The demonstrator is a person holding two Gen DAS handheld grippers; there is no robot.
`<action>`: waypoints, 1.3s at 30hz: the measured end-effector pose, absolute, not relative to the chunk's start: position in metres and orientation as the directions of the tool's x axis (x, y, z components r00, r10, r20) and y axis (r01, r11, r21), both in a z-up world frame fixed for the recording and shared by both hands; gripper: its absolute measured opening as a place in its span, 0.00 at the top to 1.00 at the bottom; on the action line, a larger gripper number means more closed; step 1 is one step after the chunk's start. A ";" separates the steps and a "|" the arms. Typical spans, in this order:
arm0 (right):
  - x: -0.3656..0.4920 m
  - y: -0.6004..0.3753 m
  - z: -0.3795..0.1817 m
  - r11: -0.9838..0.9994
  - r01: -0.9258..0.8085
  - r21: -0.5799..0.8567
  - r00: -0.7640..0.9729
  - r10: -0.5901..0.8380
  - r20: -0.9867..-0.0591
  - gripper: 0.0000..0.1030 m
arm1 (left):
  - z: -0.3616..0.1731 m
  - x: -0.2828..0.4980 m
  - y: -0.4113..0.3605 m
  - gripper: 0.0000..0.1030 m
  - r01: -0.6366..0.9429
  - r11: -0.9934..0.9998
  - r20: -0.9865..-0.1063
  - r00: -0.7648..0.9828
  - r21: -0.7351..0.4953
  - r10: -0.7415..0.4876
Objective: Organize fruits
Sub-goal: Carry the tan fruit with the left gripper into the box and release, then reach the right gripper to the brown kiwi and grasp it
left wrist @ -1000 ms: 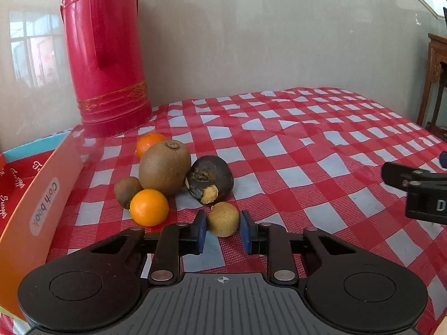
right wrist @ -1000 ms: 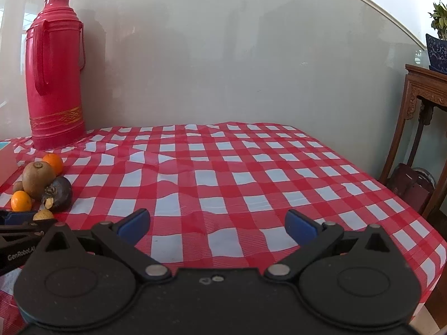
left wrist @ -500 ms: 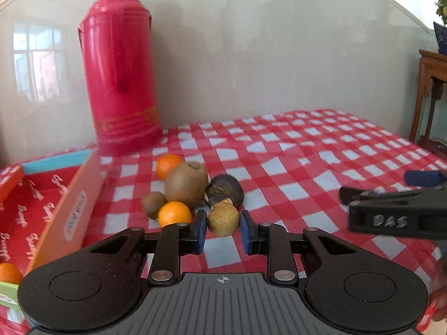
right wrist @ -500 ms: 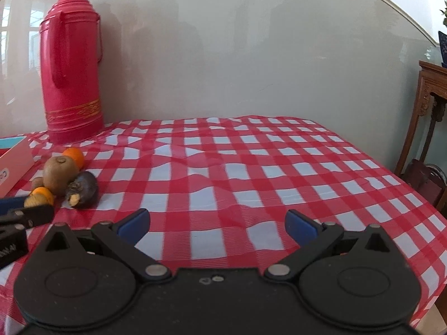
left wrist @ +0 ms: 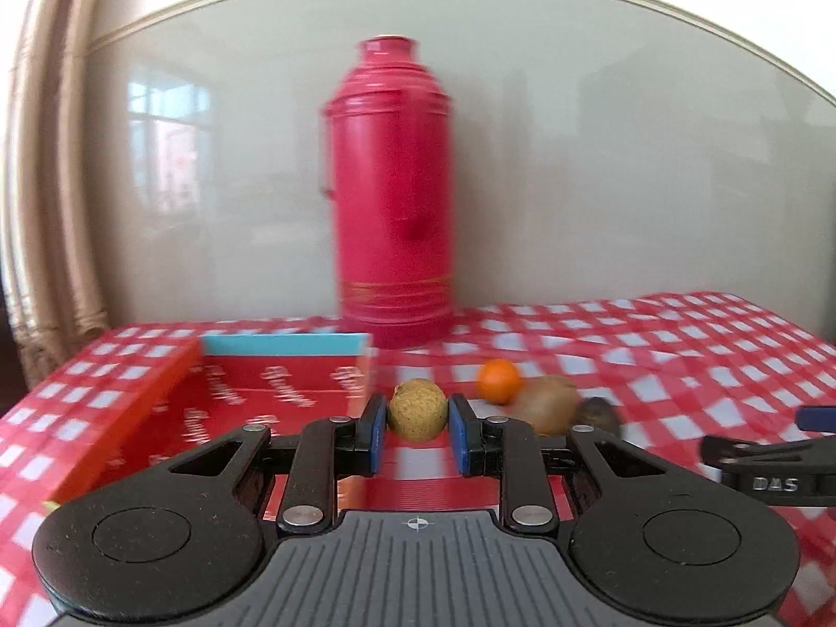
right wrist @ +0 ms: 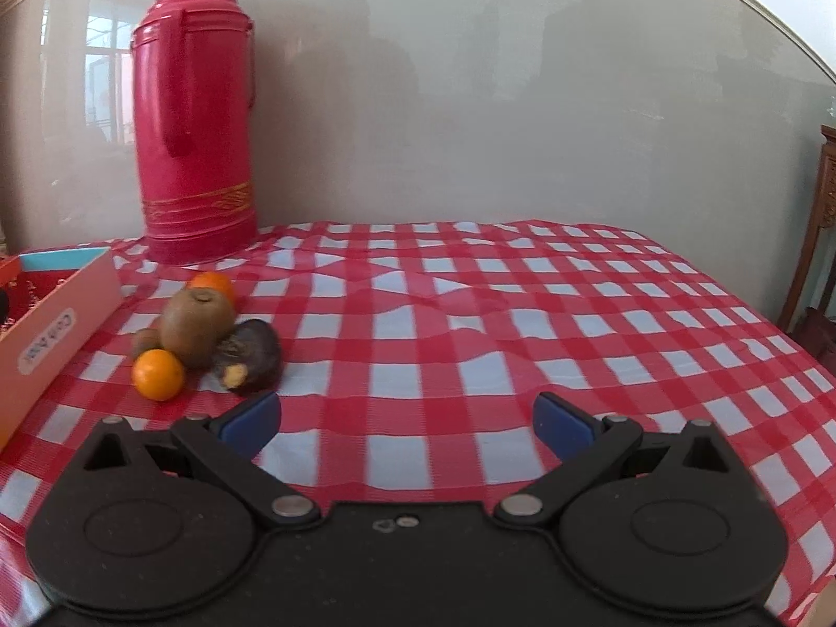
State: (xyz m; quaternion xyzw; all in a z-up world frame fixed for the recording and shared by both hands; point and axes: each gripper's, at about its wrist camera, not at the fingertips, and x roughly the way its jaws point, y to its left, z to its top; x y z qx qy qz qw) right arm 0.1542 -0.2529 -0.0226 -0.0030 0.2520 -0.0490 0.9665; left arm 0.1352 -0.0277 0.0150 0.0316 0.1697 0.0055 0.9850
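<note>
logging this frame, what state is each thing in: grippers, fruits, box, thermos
left gripper: shut on the tan fruit
tan fruit: held off the cloth, beside the box
right gripper: open, empty
red box: open-topped, on the table
kiwi: on the cloth, in the pile
dark fruit: on the cloth, skin broken
front orange: on the cloth
thermos: upright, capped

Red flask (right wrist: pixel 193 115) upright at back of surface, against pale wall (right wrist: pixel 522 104); gold bands near base, handle on side. Same flask (left wrist: pixel 394 193) blurred in left view. Red-and-white checked cloth (right wrist: pixel 470 324) over surface, creased toward middle. Window reflection (left wrist: pixel 167 141) on glossy wall left of flask. Carved wooden stand (right wrist: pixel 820 240) at right edge, beside surface.
</note>
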 end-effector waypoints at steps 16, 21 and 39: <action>0.162 -0.185 -0.020 0.996 -0.090 0.017 0.872 0.087 -0.481 0.06 | 0.002 0.118 0.049 0.00 -0.214 0.969 -0.308 0.920 0.122 0.242; 0.164 -0.178 -0.019 0.991 -0.127 0.036 0.869 0.128 -0.477 0.06 | 0.005 0.114 0.061 0.00 -0.233 0.964 -0.272 0.926 0.131 0.261; 0.180 -0.148 -0.020 0.977 -0.205 -0.054 0.865 0.155 -0.478 0.17 | -0.002 0.109 0.095 0.00 -0.264 0.952 -0.306 0.903 0.156 0.301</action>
